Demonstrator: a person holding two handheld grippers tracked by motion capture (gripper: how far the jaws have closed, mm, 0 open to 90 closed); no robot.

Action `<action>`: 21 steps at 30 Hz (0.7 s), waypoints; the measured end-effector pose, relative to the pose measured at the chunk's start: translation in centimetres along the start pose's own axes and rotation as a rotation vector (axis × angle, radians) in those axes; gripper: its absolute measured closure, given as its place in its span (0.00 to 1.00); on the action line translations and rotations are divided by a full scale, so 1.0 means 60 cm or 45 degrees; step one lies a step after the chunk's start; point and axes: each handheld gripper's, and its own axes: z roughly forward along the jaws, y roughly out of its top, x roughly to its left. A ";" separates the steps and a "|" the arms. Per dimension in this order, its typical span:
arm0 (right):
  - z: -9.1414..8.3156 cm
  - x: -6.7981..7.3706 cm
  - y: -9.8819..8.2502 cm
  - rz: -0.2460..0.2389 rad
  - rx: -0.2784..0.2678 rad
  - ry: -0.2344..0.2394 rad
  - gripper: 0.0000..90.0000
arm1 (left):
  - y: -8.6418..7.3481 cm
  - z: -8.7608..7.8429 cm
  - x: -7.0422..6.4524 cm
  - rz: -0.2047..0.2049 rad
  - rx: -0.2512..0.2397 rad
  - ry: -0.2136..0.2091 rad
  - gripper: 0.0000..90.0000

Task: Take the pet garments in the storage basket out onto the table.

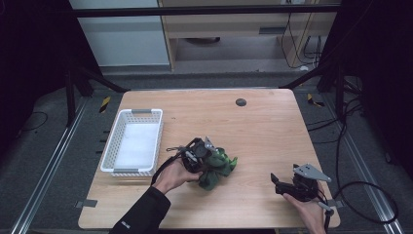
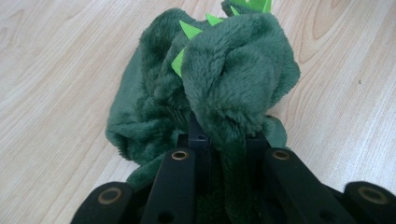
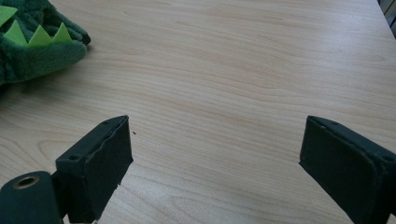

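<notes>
A dark green plush toy (image 1: 219,168) with bright green felt spikes lies crumpled on the wooden table (image 1: 253,126), a little left of centre near the front. My left gripper (image 1: 202,155) is shut on a fold of it. In the left gripper view the plush (image 2: 233,79) bulges over the closed jaws of that gripper (image 2: 219,135) and hides the pads. My right gripper (image 1: 275,184) rests low at the front right, well apart from the toy. Its jaws (image 3: 215,154) stand wide open over bare wood, with the toy's spiked edge (image 3: 32,51) far off at the upper left.
An empty white slotted basket (image 1: 109,146) sits along the table's left side, close to my left hand. A small dark round cap (image 1: 240,102) is set in the tabletop near the far edge. Cables trail off the table's right side.
</notes>
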 end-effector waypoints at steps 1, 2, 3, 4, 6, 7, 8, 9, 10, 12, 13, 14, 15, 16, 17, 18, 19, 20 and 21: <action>0.000 0.000 0.000 0.004 0.002 0.002 0.10 | 0.000 0.002 -0.001 0.001 0.000 -0.001 0.88; 0.000 0.001 0.000 0.006 0.003 0.003 0.10 | -0.001 0.005 -0.001 0.001 0.002 -0.004 0.88; -0.001 0.001 0.000 0.007 0.003 0.004 0.10 | -0.001 0.006 -0.002 0.003 0.005 -0.001 0.88; 0.000 0.001 0.000 0.004 0.001 0.003 0.10 | -0.002 0.009 -0.002 0.002 0.005 -0.005 0.88; 0.000 0.000 0.000 0.004 0.000 0.002 0.10 | -0.004 0.014 -0.003 0.004 0.010 -0.007 0.87; -0.001 0.001 0.000 0.009 0.001 0.004 0.10 | -0.004 0.017 -0.003 0.003 0.011 -0.010 0.86; -0.001 0.000 0.000 0.007 0.001 0.003 0.10 | -0.005 0.019 -0.004 0.004 0.015 -0.016 0.85; -0.001 0.000 0.000 0.008 0.002 0.004 0.10 | -0.006 0.021 -0.004 0.003 0.017 -0.022 0.84; -0.001 0.000 0.000 0.008 0.002 0.004 0.10 | -0.007 0.023 -0.005 0.001 0.018 -0.021 0.83; 0.000 0.001 0.000 0.010 0.003 0.004 0.10 | -0.007 0.025 -0.006 -0.001 0.022 -0.031 0.80; 0.000 0.001 0.000 0.010 0.003 0.004 0.10 | -0.008 0.025 -0.007 0.000 0.019 -0.026 0.79; 0.000 0.000 0.000 0.006 0.002 0.001 0.10 | -0.008 0.025 -0.007 -0.004 0.015 -0.029 0.77; 0.000 0.001 0.000 0.006 0.002 0.002 0.10 | -0.008 0.024 -0.007 -0.006 0.013 -0.029 0.74; 0.000 0.001 0.000 0.006 0.002 0.001 0.10 | -0.008 0.022 -0.007 -0.006 0.011 -0.027 0.72; 0.000 0.001 0.000 0.006 0.002 0.001 0.10 | -0.009 0.021 -0.007 -0.005 0.011 -0.026 0.71; 0.000 0.001 0.000 0.006 0.002 0.001 0.10 | -0.009 0.019 -0.007 -0.012 0.004 -0.026 0.68; 0.000 0.001 0.000 0.007 0.003 0.001 0.10 | -0.010 0.018 -0.007 -0.012 0.004 -0.026 0.65; 0.000 0.000 0.000 0.005 0.003 0.001 0.10 | -0.010 0.016 -0.007 -0.015 -0.002 -0.024 0.62; 0.000 0.000 -0.001 0.005 0.003 0.002 0.10 | -0.011 0.014 -0.007 -0.021 -0.015 -0.025 0.59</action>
